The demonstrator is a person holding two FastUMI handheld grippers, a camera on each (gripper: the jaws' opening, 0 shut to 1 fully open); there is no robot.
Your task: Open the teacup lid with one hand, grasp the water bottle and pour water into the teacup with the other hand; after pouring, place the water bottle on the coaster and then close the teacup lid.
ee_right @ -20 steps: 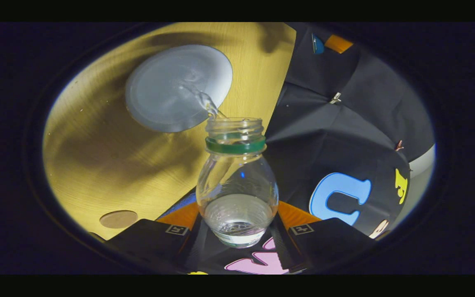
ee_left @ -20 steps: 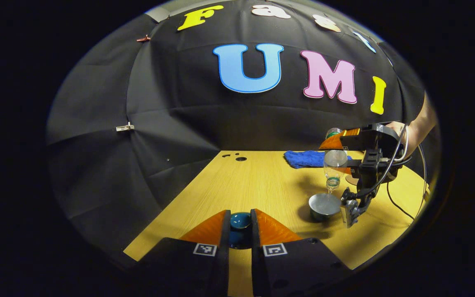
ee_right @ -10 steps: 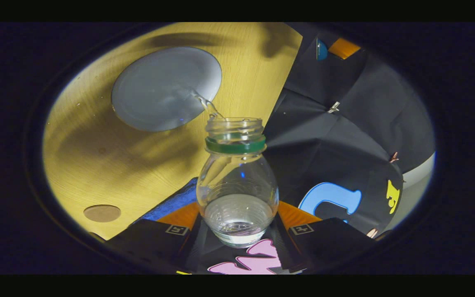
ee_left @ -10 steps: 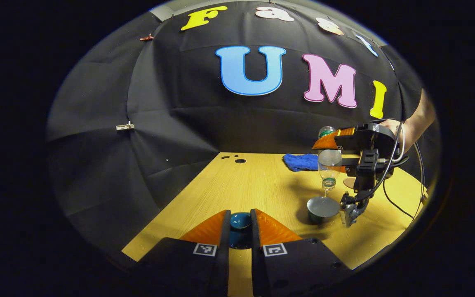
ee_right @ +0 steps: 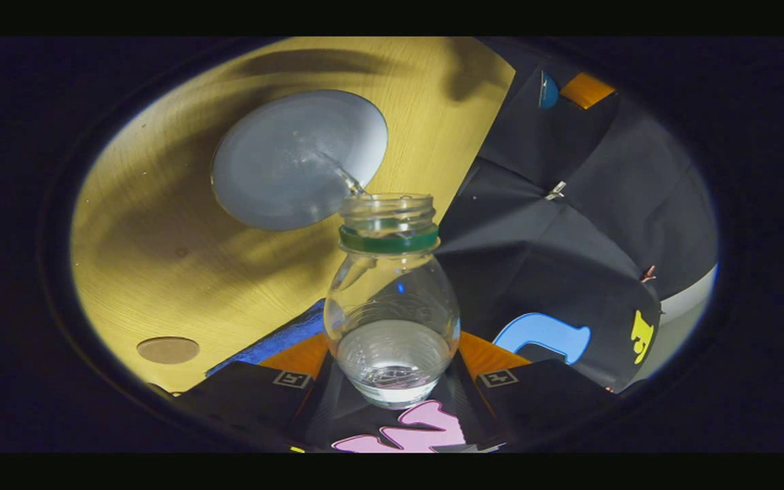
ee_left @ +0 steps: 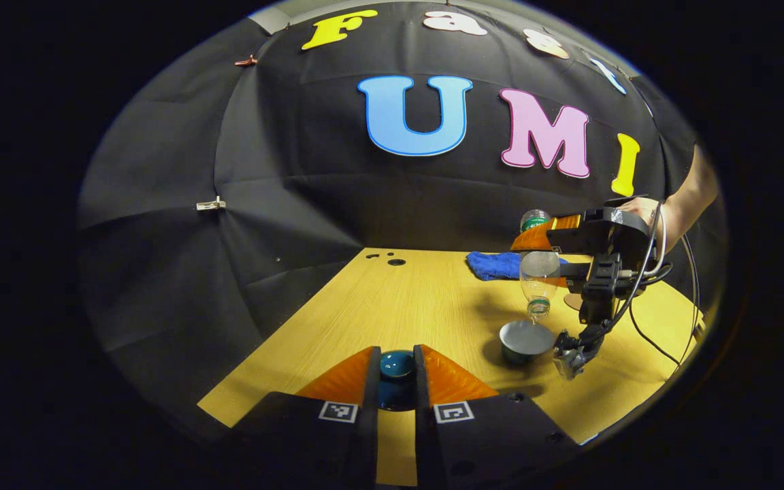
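- Pouring into the open teacup (ee_left: 525, 338), the clear water bottle (ee_right: 390, 299) hangs mouth-down above it, a thin stream running from the bottle's lip onto the water surface in the cup.
- Right gripper (ee_right: 392, 381): both fingers press on the bottle's body near its base, jaws parted only by the bottle's width; a little water shows inside the bottle, and a green ring circles its neck.
- In the left gripper view, the same gripper (ee_left: 547, 255) shows to the right over the wooden table (ee_left: 419, 299), with a person's hand (ee_left: 640, 207) on its handle and a cable trailing down from it.
- Left gripper (ee_left: 396, 371): jaws nearly closed, both fingers pinching the knob of the dark teal teacup lid (ee_left: 396, 366), held low at the near side of the table, well apart from the cup.
- The round brown coaster (ee_right: 167, 350) lies bare on the table, apart from the cup.
- A blue cloth (ee_left: 497, 264) lies at the far side of the table, near the booth wall, behind the bottle.
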